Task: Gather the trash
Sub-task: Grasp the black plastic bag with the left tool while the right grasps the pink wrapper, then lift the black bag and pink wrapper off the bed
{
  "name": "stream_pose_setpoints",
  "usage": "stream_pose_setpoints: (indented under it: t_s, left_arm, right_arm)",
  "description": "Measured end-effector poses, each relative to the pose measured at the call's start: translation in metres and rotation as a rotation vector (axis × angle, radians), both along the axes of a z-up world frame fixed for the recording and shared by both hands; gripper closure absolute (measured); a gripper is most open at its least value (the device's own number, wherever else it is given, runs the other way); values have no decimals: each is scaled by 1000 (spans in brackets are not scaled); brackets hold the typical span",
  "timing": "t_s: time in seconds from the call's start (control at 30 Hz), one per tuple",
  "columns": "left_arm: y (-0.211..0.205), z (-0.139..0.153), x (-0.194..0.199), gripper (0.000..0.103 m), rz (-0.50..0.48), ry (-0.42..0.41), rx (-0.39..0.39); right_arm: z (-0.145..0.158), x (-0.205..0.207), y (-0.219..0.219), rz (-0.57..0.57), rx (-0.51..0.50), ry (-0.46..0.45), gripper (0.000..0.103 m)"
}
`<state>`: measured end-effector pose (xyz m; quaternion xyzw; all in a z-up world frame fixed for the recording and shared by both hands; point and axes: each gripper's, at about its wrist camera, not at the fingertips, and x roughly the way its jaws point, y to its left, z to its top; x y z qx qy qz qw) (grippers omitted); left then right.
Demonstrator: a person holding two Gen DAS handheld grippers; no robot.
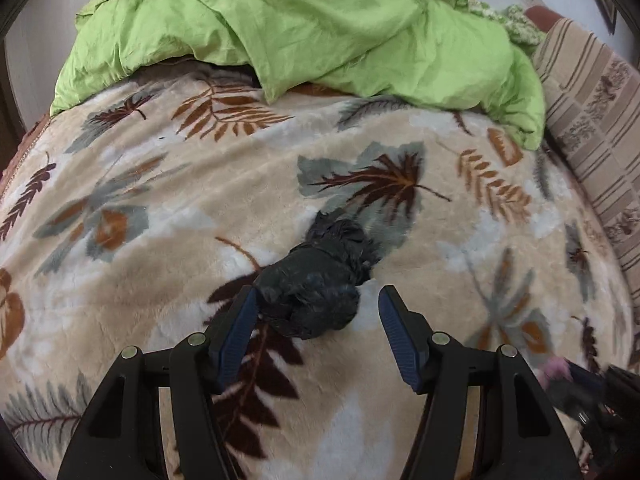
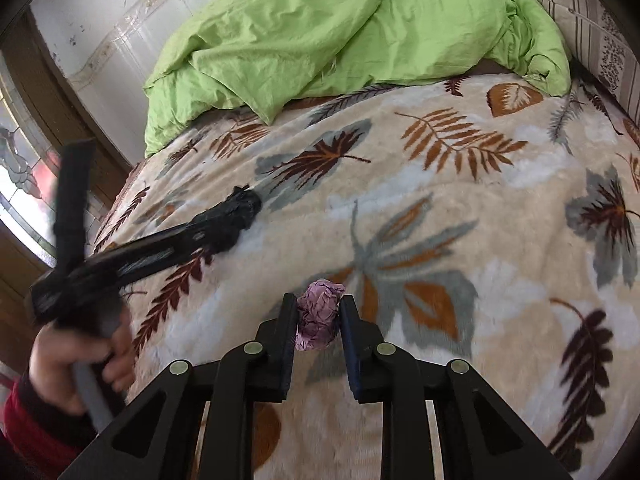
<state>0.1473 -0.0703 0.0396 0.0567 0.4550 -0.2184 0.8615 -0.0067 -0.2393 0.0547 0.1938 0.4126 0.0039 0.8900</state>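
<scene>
A crumpled black plastic bag (image 1: 320, 280) lies on the leaf-patterned blanket (image 1: 160, 208). My left gripper (image 1: 318, 294) stands open around it: the left fingertip touches the bag, the right one is apart from it. In the right wrist view the same black bag (image 2: 236, 216) shows at the tip of the blurred left gripper (image 2: 212, 236). A crumpled pink paper ball (image 2: 320, 316) sits between the fingers of my right gripper (image 2: 318, 302), with both pads against it. The pink paper ball (image 1: 556, 368) shows blurred at the lower right of the left wrist view.
A rumpled green duvet (image 1: 320, 28) lies across the far end of the bed. A striped cushion (image 1: 592, 120) lines the right side. A hand (image 2: 80, 360) in a red sleeve (image 2: 24, 420) holds the left gripper. A wall and a glazed door (image 2: 24, 172) stand left of the bed.
</scene>
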Motion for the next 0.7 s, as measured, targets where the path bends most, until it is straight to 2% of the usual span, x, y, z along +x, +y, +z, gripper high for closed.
stream_pose_setpoints:
  t_s: [0.07,0.17,0.3,0.4,0.7]
  left_arm:
    - [-1,-7,6,56,14,18,-2]
    - [2,-9,5,59,45,5,-28]
    - [7,-3,-17,61,64,-10,-62]
    - [9,9,-45,61,53,-47,-70]
    - [24,41,-164,61,34,-143,-89]
  right_arm:
    - [-1,-6,4,11,-1,-5,81]
    - [-1,-9,5,15,9,-10,81]
    - [2,-15,-2,-15,31,-25,81]
    - [8,-25,0,-23,24,-47,81]
    - [22,-82,8,-28,-35,-100,81]
